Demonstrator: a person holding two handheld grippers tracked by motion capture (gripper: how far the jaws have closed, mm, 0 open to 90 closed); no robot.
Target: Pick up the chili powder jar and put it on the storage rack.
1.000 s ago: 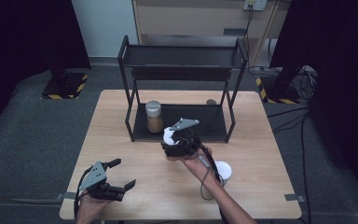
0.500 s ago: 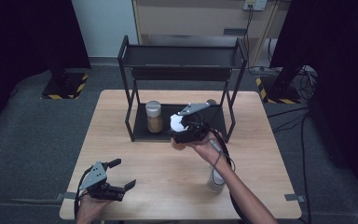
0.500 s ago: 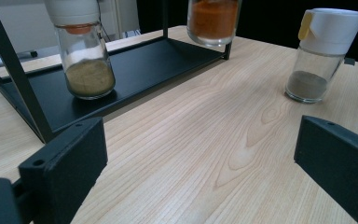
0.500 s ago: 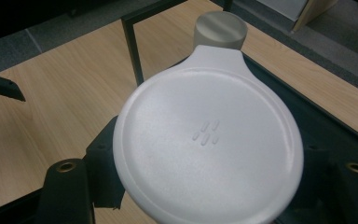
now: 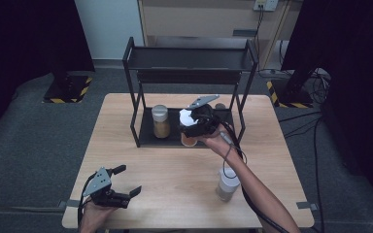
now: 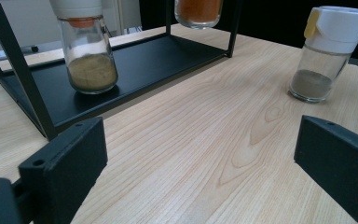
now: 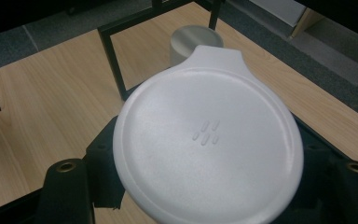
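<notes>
My right gripper (image 5: pixel 194 124) is shut on a spice jar (image 5: pixel 189 140) with orange powder and a round white lid (image 7: pixel 207 140). It holds the jar just above the bottom shelf of the black rack (image 5: pixel 189 58), right of centre. The jar's orange base (image 6: pixel 198 11) hangs over that shelf in the left gripper view. A jar of tan powder (image 5: pixel 161 121) stands on the shelf to its left. My left gripper (image 5: pixel 127 180) rests open at the table's near left corner with nothing between its jaws.
A jar of grey powder with a white flip lid (image 5: pixel 227 183) stands on the wooden table (image 5: pixel 175 170) at the near right, beside the person's right forearm. The rack's top shelf overhangs the bottom one. Dark floor surrounds the table.
My right gripper has carried the orange jar up and away from the table's middle to the rack's bottom shelf. The left gripper has stayed put.
</notes>
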